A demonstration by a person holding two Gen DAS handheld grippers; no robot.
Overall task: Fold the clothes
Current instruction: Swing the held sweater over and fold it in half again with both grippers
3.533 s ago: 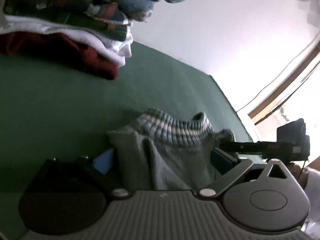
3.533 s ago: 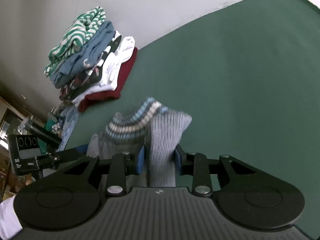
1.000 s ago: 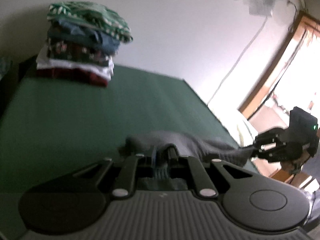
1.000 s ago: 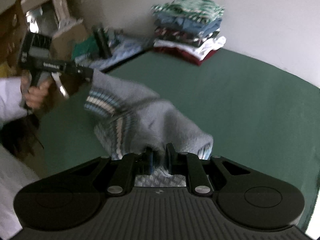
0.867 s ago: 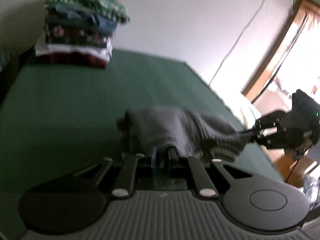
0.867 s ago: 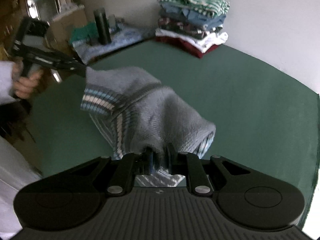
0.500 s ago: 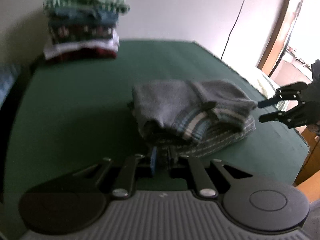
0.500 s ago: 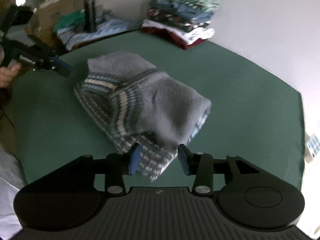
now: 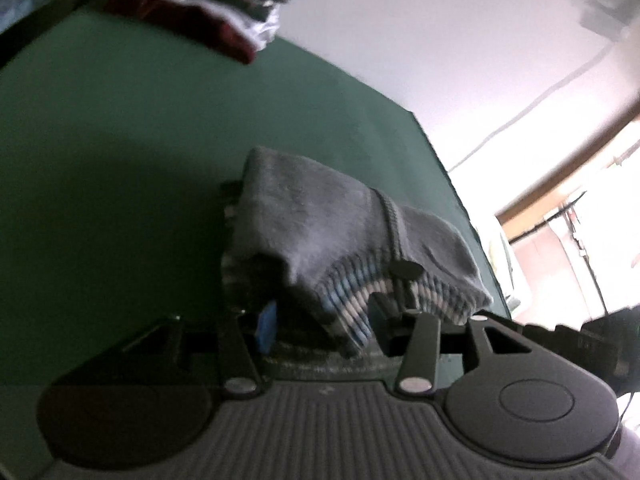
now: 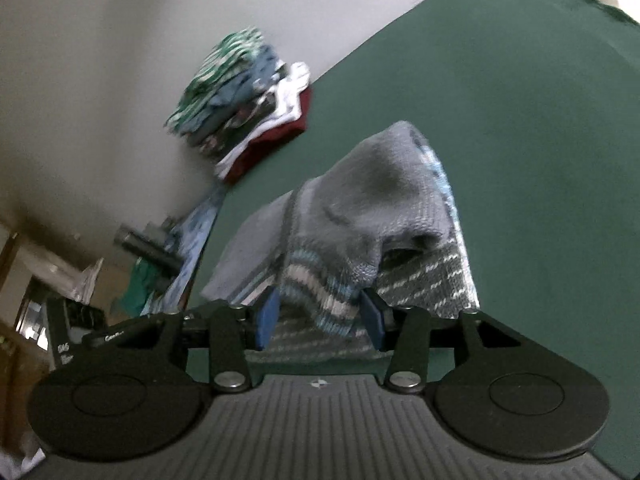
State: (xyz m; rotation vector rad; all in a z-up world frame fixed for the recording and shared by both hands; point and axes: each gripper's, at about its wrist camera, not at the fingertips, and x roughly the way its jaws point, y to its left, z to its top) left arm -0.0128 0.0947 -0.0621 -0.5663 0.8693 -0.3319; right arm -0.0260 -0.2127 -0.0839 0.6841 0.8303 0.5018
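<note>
Folded grey knitted sweater with striped cuffs (image 10: 360,216) rests on green table (image 10: 520,100) at 12 o'clock of both part-opened, just-released grippers, left (image 9: 324,324), right (image 10: 320,314), cuff loosely between jaws.

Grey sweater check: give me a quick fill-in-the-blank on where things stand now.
1. The folded grey sweater lies on the ____ table.
2. The bottom garment of the clothes stack is dark ____.
3. Both the left gripper and right gripper have their jaws ____.

Missing: green; red; open
</note>
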